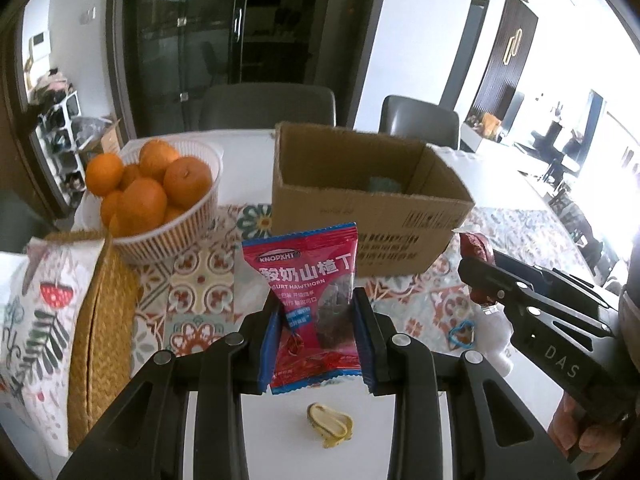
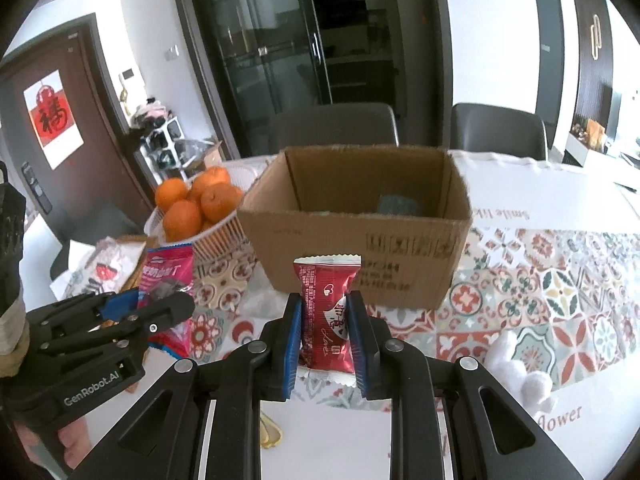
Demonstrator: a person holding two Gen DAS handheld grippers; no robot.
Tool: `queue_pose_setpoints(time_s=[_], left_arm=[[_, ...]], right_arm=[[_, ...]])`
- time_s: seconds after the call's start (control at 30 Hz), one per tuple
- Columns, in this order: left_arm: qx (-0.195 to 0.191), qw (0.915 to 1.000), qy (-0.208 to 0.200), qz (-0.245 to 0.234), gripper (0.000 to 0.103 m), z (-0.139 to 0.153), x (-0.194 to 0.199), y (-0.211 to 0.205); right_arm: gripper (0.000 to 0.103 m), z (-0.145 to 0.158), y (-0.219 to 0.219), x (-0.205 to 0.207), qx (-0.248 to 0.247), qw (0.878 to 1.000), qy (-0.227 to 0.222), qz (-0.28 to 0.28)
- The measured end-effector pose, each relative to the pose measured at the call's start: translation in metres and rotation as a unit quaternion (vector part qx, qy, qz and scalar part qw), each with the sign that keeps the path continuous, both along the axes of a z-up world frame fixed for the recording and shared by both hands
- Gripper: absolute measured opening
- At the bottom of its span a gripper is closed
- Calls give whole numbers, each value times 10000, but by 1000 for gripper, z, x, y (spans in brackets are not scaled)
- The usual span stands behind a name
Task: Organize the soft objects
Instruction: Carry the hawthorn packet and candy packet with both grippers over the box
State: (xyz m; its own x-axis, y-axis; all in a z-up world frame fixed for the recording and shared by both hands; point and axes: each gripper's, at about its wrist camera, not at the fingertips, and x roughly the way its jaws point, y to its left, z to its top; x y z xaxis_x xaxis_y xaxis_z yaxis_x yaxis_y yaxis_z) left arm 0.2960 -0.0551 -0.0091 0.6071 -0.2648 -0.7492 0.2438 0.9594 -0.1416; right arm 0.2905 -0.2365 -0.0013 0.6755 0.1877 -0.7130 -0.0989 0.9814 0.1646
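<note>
Left wrist view: left gripper (image 1: 316, 320) clamped on pink hawthorn snack packet (image 1: 310, 292), held upright just in front of open cardboard box (image 1: 360, 216). Basket of oranges (image 1: 160, 196) left of box.

Right wrist view: right gripper (image 2: 323, 334) pinching red candy packet (image 2: 326, 312), upright, near box front wall. White plush toy (image 2: 516, 372) on patterned tablecloth (image 2: 560, 280), right of box.

The pink packet (image 1: 316, 300) reads "KNOPXHT" and "HAWTHORN". The right gripper (image 1: 478, 276) bears "DAS", the left gripper (image 2: 160, 306) "GenRobot.AI". The red packet (image 2: 326, 312) says "Love"; the cloth (image 2: 560, 416) "flower".
</note>
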Motion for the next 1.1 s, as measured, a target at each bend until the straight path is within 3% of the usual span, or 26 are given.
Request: queue_pose_setpoints(time_s=[0.6,1.1], left_arm=[[54,9978,-611,-253,33,42,21,-26],[165,9963,-760,-376,33,51,57,-41]], right_arm=[[24,40,-21,13,91,9983,-552,-188],[24,48,-35,47,-4,9975,-670,-240]])
